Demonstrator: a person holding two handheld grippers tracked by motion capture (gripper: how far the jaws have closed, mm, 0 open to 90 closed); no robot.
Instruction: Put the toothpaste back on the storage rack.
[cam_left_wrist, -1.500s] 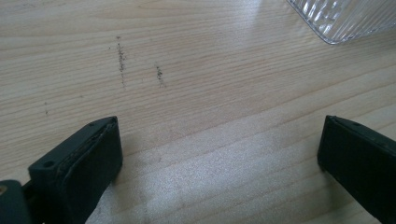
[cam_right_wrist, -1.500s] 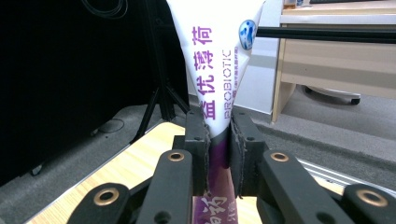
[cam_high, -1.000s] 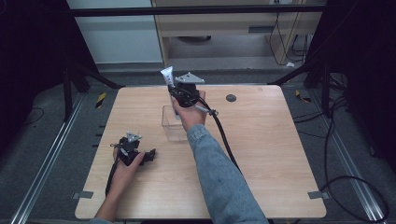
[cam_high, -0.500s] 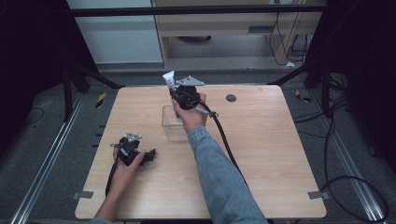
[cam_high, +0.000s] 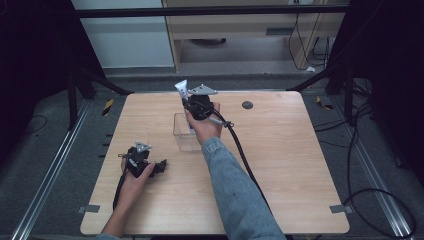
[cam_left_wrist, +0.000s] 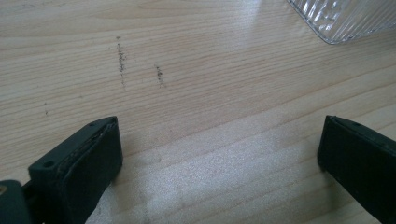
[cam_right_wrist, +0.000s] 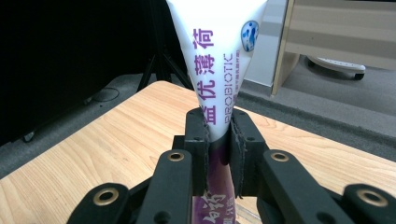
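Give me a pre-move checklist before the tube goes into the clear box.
1. Grip on the tube: ok. The right gripper has it pinched between both fingers, its flat crimped end pointing away from the gripper.
2. Clear box upright and open on the table: ok. What lies inside it: cannot tell.
3. Tube over the box: not ok. In the high view it sits beyond the box's far edge.
4. Left gripper out of the way: ok. It rests open, near the table's left side, apart from the box.
5. Cable clear of the box: ok.
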